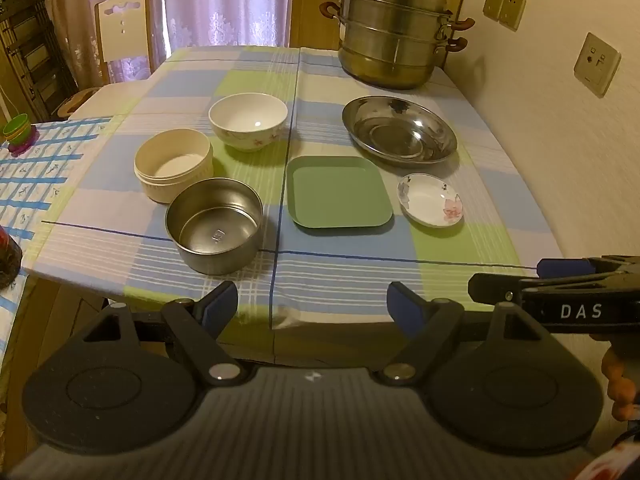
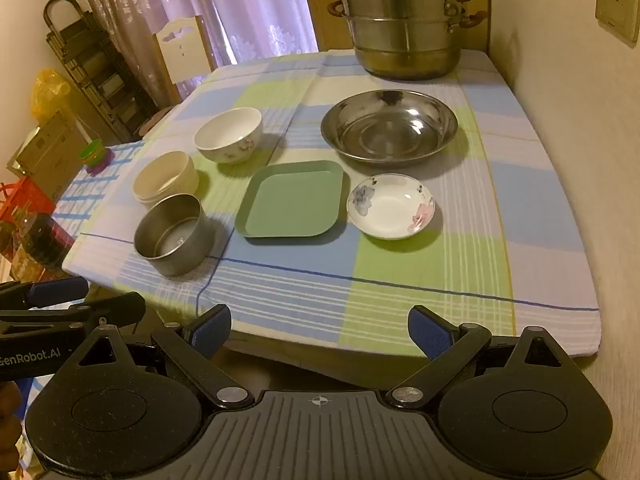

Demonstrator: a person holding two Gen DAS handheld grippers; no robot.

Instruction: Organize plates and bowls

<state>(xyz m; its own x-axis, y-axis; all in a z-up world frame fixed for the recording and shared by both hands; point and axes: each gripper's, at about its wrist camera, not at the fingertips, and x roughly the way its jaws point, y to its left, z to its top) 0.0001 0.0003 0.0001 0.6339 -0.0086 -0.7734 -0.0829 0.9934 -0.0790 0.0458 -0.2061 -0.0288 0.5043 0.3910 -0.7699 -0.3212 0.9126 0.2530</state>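
- The green square plate (image 1: 338,191) lies flat near the middle of the tabletop (image 1: 360,276), which is covered with a blue, green and white checked cloth; every place below is given from this plate.
- Just to its right, apart from it, sits a small white saucer (image 1: 430,199) with painted flowers.
- Behind the plate and a little right lies a wide, shallow steel dish (image 1: 399,130), not touching it.
- Further behind, at the far right corner by the wall, stands a tiered steel steamer pot (image 1: 394,28) with its lid on.
- Left of the plate and slightly nearer the front edge stands a round steel bowl (image 1: 214,224), upright and with nothing in it.
- Just behind that bowl, left of the plate, is a cream round container (image 1: 174,162); whether the two touch cannot be told.
- Behind the plate to the left stands a white ceramic bowl (image 1: 248,122) with a faint floral pattern, upright.
- The left hand-held gripper (image 1: 316,306) hangs in front of the plate, off the near edge of the tabletop, its jaws spread wide with nothing between them.
- The right hand-held gripper (image 2: 320,330) hovers likewise in front of the plate, past the near edge, jaws wide and gripping nothing.
- Each hand-held gripper shows at the side of the other's wrist view.
- Well left of the plate, on a second surface with a blue-checked cloth, stands a stack of small green and purple cups (image 1: 18,132).
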